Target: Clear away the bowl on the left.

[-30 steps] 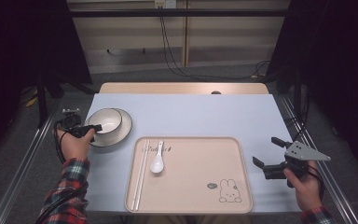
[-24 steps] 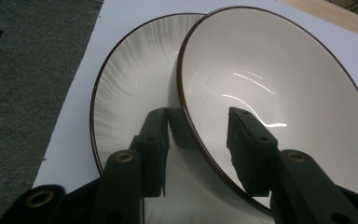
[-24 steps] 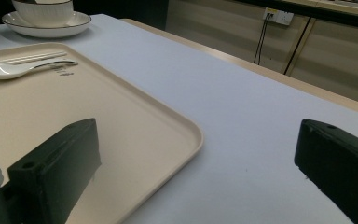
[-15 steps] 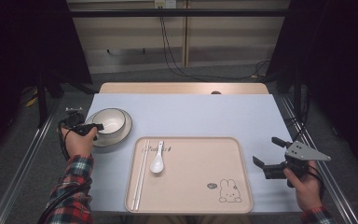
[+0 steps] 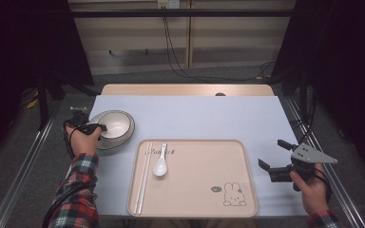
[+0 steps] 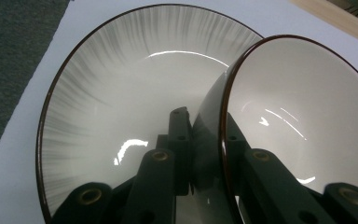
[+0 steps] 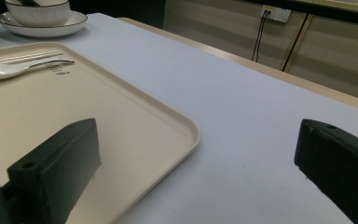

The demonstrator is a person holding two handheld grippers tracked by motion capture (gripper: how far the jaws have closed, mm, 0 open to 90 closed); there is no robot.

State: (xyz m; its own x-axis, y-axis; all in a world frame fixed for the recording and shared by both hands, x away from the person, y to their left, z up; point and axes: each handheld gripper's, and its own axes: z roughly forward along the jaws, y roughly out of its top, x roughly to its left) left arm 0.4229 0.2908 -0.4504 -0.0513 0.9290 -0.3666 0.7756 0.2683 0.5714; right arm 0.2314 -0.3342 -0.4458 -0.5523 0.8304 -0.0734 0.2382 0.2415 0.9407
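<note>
Pale table [image 5: 266, 118], tray [image 5: 195, 209] with spoon [image 5: 159, 164] beside jaws-pinched bowl [image 5: 115, 124], right gripper [image 5: 276, 159] agape.

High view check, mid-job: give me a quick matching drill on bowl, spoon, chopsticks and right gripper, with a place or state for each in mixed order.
1 bowl
2 spoon
3 chopsticks
4 right gripper

a open, right of the tray
b along the tray's left edge
c rim clamped by the left gripper, on the plate
d white, on the tray beside the chopsticks

Pairs: 1-c, 2-d, 3-b, 4-a
</note>
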